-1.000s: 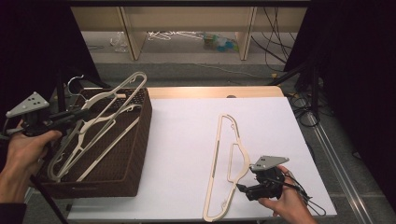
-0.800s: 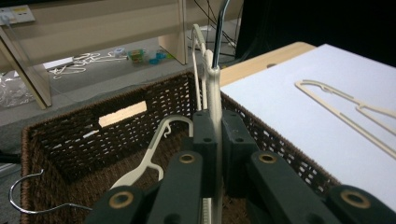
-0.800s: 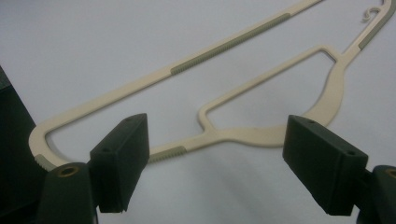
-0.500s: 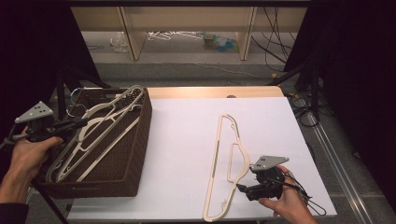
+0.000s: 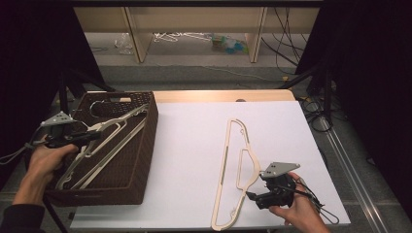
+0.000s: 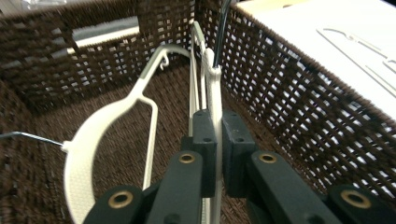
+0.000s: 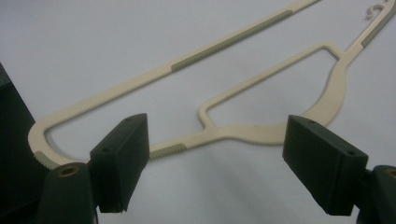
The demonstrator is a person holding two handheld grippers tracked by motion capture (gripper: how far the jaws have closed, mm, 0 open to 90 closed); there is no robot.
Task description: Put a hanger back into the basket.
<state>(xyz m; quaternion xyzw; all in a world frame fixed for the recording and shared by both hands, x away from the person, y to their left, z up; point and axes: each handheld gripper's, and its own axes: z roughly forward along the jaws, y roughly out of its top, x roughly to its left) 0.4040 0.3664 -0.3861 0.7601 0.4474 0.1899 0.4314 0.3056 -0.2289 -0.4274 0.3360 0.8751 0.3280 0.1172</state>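
Leftmost, the left gripper (image 5: 90, 137) sits low inside the brown wicker basket (image 5: 141, 160), its jaws clamped on the thin edge of a white hanger (image 6: 211, 93), probably so the piece can be laid among the other white hangers (image 5: 104, 145) there or lifted clear of them; which of the two is meant I cannot tell. Further right, on the white tabletop (image 5: 194, 160), a cream hanger (image 5: 232, 170) lies flat and apart from the basket. At its lower end the right gripper (image 7: 215, 163) hovers with jaws spread wide on either side of the hanger's arm, touching nothing, seemingly lined up to close on it
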